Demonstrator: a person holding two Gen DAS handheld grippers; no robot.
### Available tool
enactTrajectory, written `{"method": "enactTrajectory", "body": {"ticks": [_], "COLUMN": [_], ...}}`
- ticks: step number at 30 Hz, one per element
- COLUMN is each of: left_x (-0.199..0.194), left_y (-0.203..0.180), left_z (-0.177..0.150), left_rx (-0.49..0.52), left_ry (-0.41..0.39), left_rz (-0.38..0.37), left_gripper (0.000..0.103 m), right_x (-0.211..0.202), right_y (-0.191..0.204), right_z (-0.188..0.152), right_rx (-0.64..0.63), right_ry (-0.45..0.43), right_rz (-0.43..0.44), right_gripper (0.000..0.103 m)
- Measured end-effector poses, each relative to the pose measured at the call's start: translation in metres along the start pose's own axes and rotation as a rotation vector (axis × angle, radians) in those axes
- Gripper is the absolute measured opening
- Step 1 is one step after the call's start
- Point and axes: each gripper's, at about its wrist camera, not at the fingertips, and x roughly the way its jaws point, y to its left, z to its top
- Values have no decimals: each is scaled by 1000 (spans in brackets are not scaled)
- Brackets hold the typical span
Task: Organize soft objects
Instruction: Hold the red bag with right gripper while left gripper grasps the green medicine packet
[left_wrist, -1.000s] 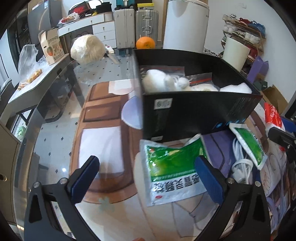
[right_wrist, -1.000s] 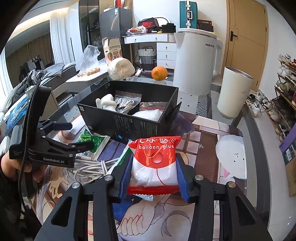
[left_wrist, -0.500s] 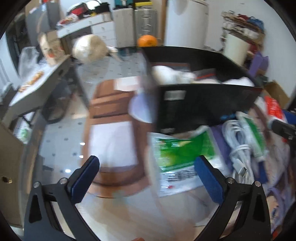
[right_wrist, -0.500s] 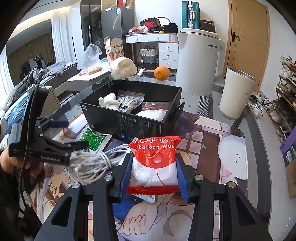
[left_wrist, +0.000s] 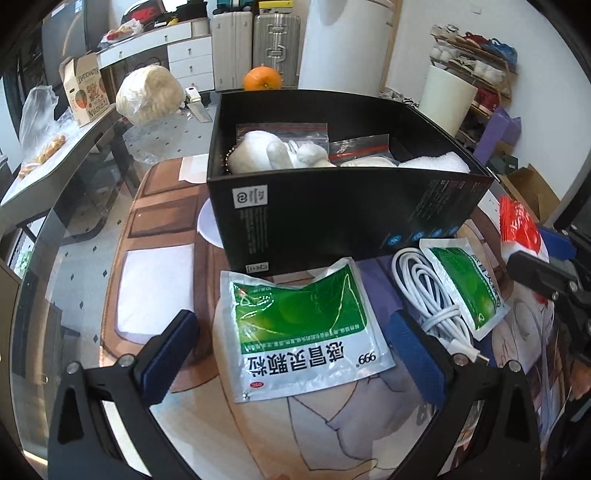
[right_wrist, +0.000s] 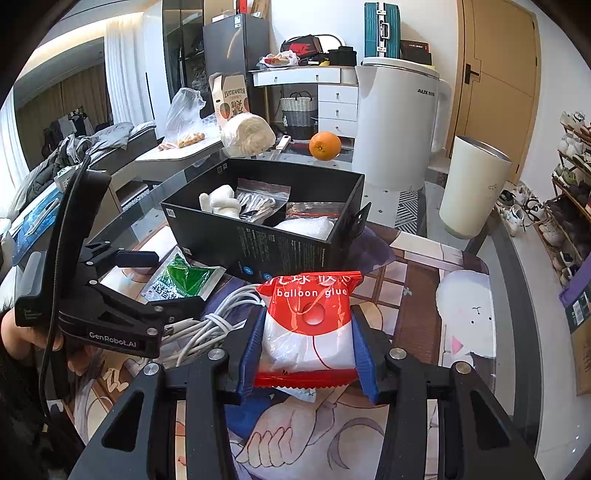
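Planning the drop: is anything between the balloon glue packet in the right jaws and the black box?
Nothing visible blocks it. The right gripper holds the balloon glue packet just short of the black box, whose top is open; only its near wall must be cleared.

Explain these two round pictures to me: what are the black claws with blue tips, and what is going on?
There is no robot here. A person holds a two-finger tool in each hand, and a wide-angle camera on each tool looks forward along its fingers; that is why the pictures bulge.

One picture looks along the left hand-held gripper. Its jaws stand open over a green sachet lying flat on the table.

The other looks along the right hand-held gripper, shut on a red and white balloon glue packet.

Behind both stands a black box that already holds white soft items and clear bags. Beside it lie a white cable and a second green sachet.
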Motion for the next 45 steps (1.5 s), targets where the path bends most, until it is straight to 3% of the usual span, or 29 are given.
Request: {"method": "enactTrajectory", "body": {"ticks": [7, 15, 36, 38, 40, 45], "left_x": [2, -1, -2, -3, -7, -13], "left_y": [-1, 20, 21, 21, 19, 16], "left_z": [-1, -7, -7, -7, -7, -10], "left_rx": [20, 20, 45, 47, 55, 65], "left_ry": [-13, -4, -2, -8, -26, -51], "left_rz": [0, 82, 66, 60, 53, 46], "left_gripper": [103, 103, 102, 98, 82, 61], "right_x": [0, -1, -4, -5, -5, -9], "right_y": [3, 4, 11, 13, 13, 17], "right_z": [-1, -1, -1, -1, 0, 0], "right_rx": [-11, -16, -35, -36, -36, -43], "right_ry": [2, 0, -13, -15, -15, -18], "right_rz": [5, 3, 14, 17, 18, 18], "right_gripper": [45, 45, 45, 45, 45, 45]}}
